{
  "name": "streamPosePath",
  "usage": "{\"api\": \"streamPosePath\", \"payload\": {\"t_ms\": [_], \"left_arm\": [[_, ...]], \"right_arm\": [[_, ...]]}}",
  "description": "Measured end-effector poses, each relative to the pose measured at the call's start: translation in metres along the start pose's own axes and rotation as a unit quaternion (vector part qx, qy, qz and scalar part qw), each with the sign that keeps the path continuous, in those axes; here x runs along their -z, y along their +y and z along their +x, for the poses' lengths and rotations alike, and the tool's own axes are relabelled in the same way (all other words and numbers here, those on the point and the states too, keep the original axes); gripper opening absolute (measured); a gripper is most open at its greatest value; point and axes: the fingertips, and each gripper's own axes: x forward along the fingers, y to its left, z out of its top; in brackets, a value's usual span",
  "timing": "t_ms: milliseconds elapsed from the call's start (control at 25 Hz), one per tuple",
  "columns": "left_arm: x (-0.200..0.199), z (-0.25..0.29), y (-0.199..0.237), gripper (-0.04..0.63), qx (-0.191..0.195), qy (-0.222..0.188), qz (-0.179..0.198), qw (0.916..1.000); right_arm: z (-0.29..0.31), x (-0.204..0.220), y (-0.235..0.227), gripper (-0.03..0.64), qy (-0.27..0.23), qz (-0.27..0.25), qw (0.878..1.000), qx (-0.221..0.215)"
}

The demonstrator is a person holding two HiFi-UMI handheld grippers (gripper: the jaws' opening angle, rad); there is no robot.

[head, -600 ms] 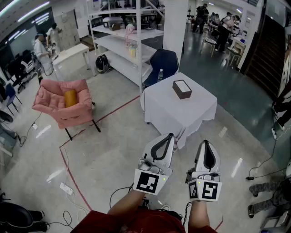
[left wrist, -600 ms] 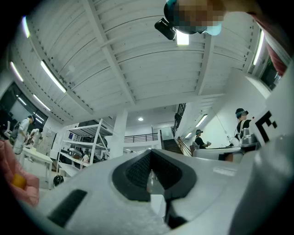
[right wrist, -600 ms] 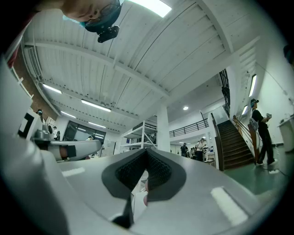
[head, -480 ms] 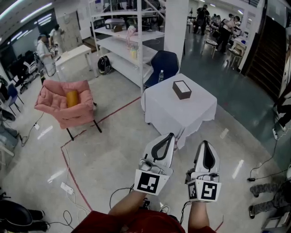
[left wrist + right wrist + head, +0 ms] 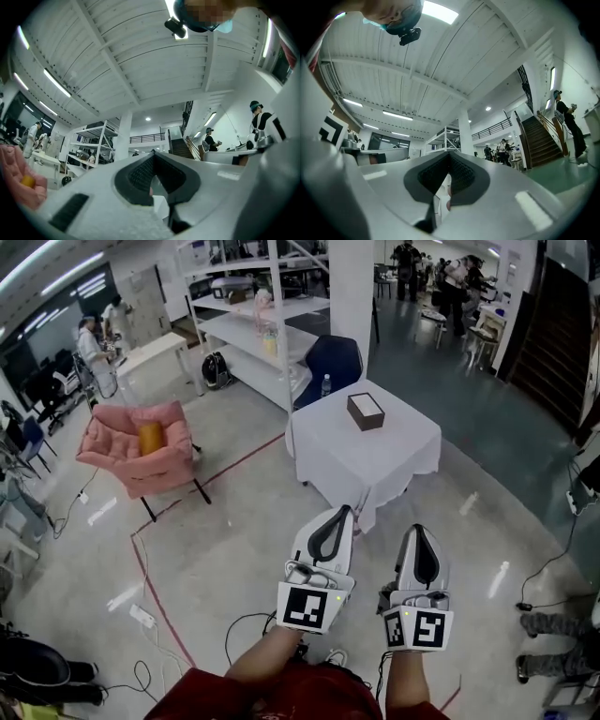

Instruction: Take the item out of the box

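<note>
a pink armchair (image 5: 141,454) stands at the left on the floor (image 5: 234,549), an orange cushion (image 5: 150,438) on its seat. white shelving (image 5: 253,329) rises behind, with a blue chair (image 5: 333,362) just behind the white-clothed surface (image 5: 375,454). a red tape line (image 5: 150,573) crosses the floor near a power strip (image 5: 142,617).

A glossy grey floor (image 5: 234,549), crossed by a red tape line (image 5: 150,579), bears a pink cushioned armchair (image 5: 141,451), a square table draped in white cloth (image 5: 394,456) and tall white metal shelving (image 5: 253,324). Long strip lights (image 5: 56,82) run along the white ribbed ceiling (image 5: 117,56).
</note>
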Motion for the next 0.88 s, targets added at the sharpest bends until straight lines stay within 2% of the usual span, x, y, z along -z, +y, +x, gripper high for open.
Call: {"api": "streamPosePath", "payload": {"t_ms": [160, 520, 720, 880], "left_arm": [[0.013, 0.005, -0.026, 0.0, 0.0, 0.017, 0.008, 0.9998], [0.025, 0.018, -0.064, 0.001, -0.005, 0.017, 0.013, 0.9998], [0.033, 0.032, -0.069, 0.0, -0.005, 0.012, -0.001, 0.9999], [0.049, 0.045, -0.063, 0.0, 0.004, 0.037, 0.009, 0.9993]], "right_arm": [[-0.013, 0.001, -0.029, 0.0, -0.001, 0.01, 1.0, 0.002], [-0.028, 0.005, -0.068, 0.0, -0.005, 0.012, 1.0, 0.004], [-0.021, 0.01, -0.08, 0.0, -0.003, 0.008, 1.0, 0.003], [-0.008, 0.016, -0.089, 0.0, 0.001, 0.011, 1.0, 0.005]]}}
